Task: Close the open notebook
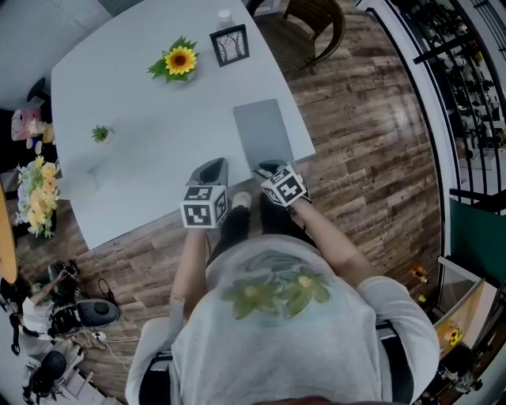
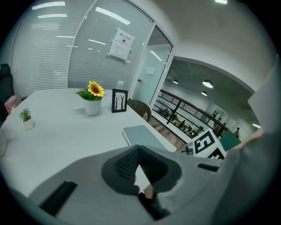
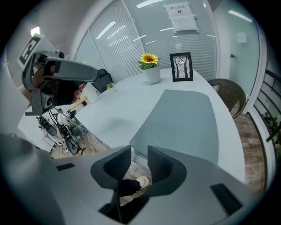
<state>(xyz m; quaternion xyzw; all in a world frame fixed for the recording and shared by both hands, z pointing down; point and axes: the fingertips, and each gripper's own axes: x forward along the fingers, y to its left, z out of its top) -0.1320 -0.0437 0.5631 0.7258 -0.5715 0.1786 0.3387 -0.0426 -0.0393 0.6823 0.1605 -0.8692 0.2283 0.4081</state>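
Observation:
A grey-blue notebook [image 1: 262,133] lies flat with its cover down on the white table [image 1: 142,158], near the table's front right corner. It also appears in the left gripper view [image 2: 142,135] and fills much of the right gripper view [image 3: 184,123]. My right gripper [image 1: 270,168] hovers at the notebook's near edge; its jaws [image 3: 139,151] stand apart with nothing between them. My left gripper [image 1: 212,168] is beside it, over the table's front edge and left of the notebook. Its jaw tips [image 2: 139,148] meet, holding nothing.
A potted sunflower [image 1: 180,62] and a small black picture frame [image 1: 230,44] stand at the table's far side. A tiny green plant [image 1: 100,134] sits at the left. A wicker chair [image 1: 316,20] is beyond the far corner. Wooden floor surrounds the table.

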